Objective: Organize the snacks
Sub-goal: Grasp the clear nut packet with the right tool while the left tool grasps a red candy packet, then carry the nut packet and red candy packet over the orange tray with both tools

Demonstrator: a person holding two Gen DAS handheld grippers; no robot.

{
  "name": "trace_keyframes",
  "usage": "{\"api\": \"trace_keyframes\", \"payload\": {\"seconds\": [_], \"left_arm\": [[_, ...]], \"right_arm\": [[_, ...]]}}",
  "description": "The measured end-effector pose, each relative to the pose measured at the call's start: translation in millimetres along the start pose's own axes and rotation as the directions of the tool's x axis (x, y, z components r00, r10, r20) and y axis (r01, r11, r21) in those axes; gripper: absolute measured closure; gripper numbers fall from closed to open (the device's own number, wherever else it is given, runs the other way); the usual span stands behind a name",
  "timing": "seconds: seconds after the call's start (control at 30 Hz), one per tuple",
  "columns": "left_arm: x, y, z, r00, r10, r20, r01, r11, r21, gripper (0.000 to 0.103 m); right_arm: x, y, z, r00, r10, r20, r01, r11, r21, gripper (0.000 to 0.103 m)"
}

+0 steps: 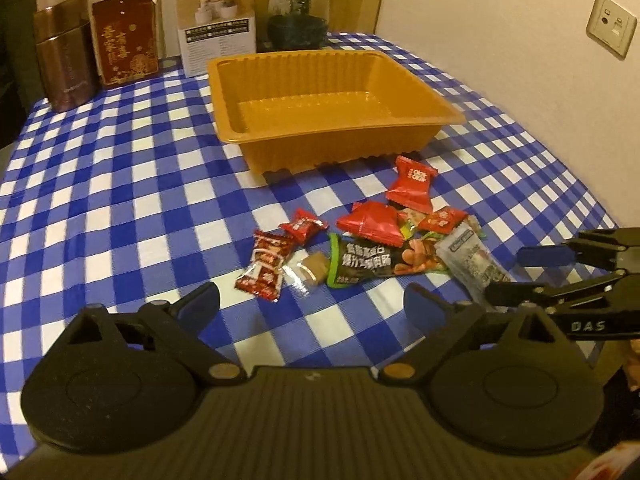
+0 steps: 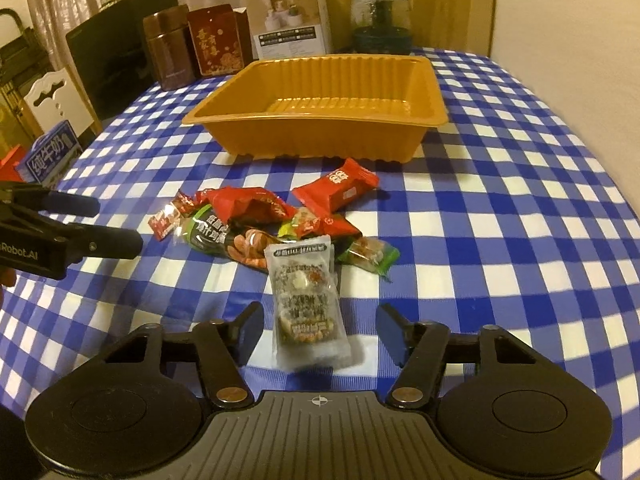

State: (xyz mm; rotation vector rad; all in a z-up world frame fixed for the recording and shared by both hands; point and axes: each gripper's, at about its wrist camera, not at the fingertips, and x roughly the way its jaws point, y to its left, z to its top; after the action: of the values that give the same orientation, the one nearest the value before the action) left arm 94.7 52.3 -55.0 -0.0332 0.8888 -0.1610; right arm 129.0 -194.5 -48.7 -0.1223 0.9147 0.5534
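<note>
An empty orange plastic tray point(image 1: 424, 128) point(image 2: 224, 120) stands on the blue checked tablecloth. In front of it lies a pile of wrapped snacks: red packets point(image 1: 412, 186) point(image 2: 340, 186), a dark sausage packet point(image 1: 372, 262) point(image 2: 218, 236), a small brown candy point(image 1: 314, 272) and a clear packet of dark snack point(image 2: 306, 304) point(image 1: 474, 266). My left gripper point(image 1: 312, 304) is open, just short of the pile. My right gripper point(image 2: 320, 326) is open, its fingers either side of the clear packet's near end. Each gripper also shows in the other's view: right point(image 1: 516, 276), left point(image 2: 104, 226).
Along the table's far edge stand a brown canister point(image 1: 64, 56), a red tin point(image 1: 124, 38), a white box point(image 1: 218, 20) and a glass jar point(image 1: 298, 12). A wall with sockets point(image 1: 610, 26) is on the right. A chair and a milk carton point(image 2: 48, 156) are left of the table.
</note>
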Motion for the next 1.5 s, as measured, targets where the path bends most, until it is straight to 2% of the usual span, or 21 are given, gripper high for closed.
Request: {"api": "trace_keyframes", "payload": {"seconds": [0.3,0.53,0.67,0.87,1.03,1.33,1.4,1.5], "left_arm": [[10.5,-3.3,7.6,1.0,-0.024,0.009,0.024,1.0,0.008,0.007],[17.2,-7.6,12.1,0.999,-0.034,0.004,0.034,0.999,0.02,0.01],[21.9,-12.1,19.8,0.999,-0.05,0.008,0.049,0.998,0.033,0.016],[34.6,-25.6,37.6,0.997,-0.075,0.022,0.073,0.994,0.083,0.019],[53.8,-34.0,50.9,0.995,-0.097,-0.007,0.097,0.989,0.115,0.034],[86.3,-41.3,61.1,0.989,-0.1,-0.113,0.115,0.983,0.142,0.053],[91.6,-42.6,61.8,0.987,-0.093,-0.134,0.113,0.982,0.152,0.062],[93.9,-43.6,62.7,0.986,-0.088,-0.142,0.11,0.981,0.162,0.063]], "right_arm": [[15.8,7.9,0.7,1.0,0.002,-0.023,-0.003,0.999,-0.052,0.061],[13.1,6.8,0.4,1.0,0.004,-0.014,-0.004,0.999,-0.041,0.065],[3.6,3.2,0.6,1.0,0.006,0.022,-0.005,1.0,-0.009,0.066],[-7.1,-5.7,4.0,0.996,-0.022,0.081,0.017,0.998,0.064,0.066],[-11.1,-13.8,8.0,0.993,-0.052,0.103,0.041,0.994,0.106,0.066],[-11.2,-26.5,12.2,0.991,-0.074,0.111,0.055,0.984,0.169,0.066],[-11.0,-27.7,12.5,0.991,-0.076,0.111,0.056,0.983,0.177,0.066],[-10.1,-28.4,13.2,0.991,-0.075,0.109,0.054,0.981,0.187,0.066]]}}
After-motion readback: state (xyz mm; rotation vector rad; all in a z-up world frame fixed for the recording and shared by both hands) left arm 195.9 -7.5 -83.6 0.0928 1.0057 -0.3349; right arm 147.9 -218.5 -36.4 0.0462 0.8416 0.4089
